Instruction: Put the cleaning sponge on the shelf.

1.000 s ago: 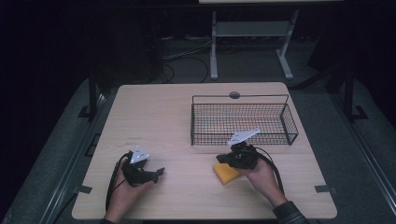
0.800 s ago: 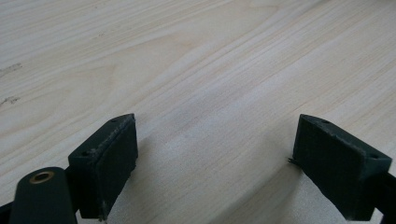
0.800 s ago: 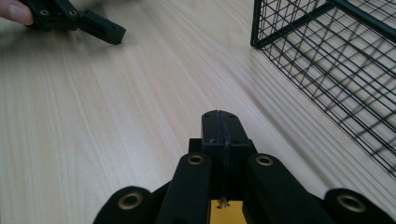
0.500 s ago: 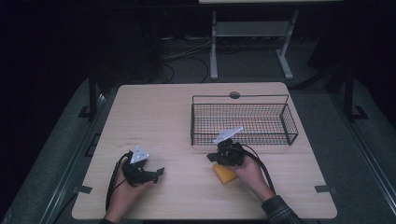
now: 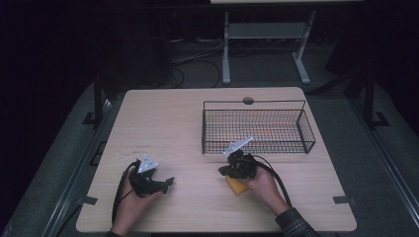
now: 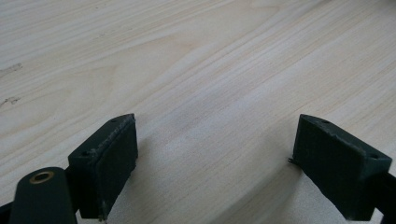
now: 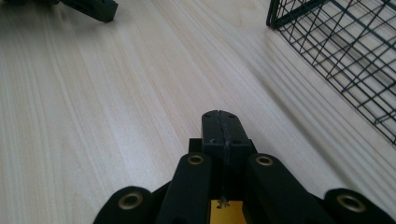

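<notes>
A yellow block (image 5: pixel 237 187) lies flat on the wooden table (image 5: pixel 173 123), partly covered by the person's right hand. My right gripper (image 5: pixel 223 172) hovers just above it and points left, jaws pressed together with nothing between them. In the right gripper view the shut jaws of the right gripper (image 7: pixel 223 133) meet over bare wood, and a bit of the yellow block (image 7: pixel 225 212) peeks out below them. My left gripper (image 5: pixel 168 182) rests low at the table's front left, pointing right. In the left gripper view the left gripper (image 6: pixel 219 158) stands open and holds nothing.
A black wire basket (image 5: pixel 257 126) stands at the back right of the table, just beyond the right gripper; its mesh wall (image 7: pixel 345 46) is close by. Table edges run near both hands at the front. A metal stand (image 5: pixel 264 39) is on the floor behind.
The right gripper has moved left and slightly down, from beside the basket's front wall to over the yellow block. The block and the left gripper have stayed put.
</notes>
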Motion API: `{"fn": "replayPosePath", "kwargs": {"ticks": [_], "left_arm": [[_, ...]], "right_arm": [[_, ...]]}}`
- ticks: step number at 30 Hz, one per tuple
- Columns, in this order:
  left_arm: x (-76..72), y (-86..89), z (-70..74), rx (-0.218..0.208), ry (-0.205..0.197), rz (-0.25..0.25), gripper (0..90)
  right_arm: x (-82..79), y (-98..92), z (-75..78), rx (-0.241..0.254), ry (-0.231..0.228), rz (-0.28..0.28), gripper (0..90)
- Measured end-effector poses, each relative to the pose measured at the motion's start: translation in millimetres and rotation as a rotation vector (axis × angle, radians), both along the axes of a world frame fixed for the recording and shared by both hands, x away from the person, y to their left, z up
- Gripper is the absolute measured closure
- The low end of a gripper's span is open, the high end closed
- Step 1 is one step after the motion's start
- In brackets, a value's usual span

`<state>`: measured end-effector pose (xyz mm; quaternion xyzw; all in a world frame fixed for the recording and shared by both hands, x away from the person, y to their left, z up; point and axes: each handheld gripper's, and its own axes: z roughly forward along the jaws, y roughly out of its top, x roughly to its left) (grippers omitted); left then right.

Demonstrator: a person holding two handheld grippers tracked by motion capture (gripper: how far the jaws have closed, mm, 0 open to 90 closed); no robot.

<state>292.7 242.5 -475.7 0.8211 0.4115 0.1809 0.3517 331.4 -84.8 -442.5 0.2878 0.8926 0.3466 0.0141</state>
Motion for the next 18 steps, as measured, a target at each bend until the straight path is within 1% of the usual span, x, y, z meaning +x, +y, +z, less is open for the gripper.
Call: {"fn": "replayPosePath", "kwargs": {"ticks": [10, 18], "left_arm": [[0.0, 0.0, 0.0, 0.000, 0.000, 0.000, 13.2], [-0.2, 0.0, 0.1, 0.002, 0.000, 0.000, 13.3]], "right_arm": [[-6.7, -8.4, 0.9, -0.011, 0.010, -0.002, 89.7], [-17.7, -21.6, 0.6, -0.008, 0.024, -0.011, 89.8]]}}
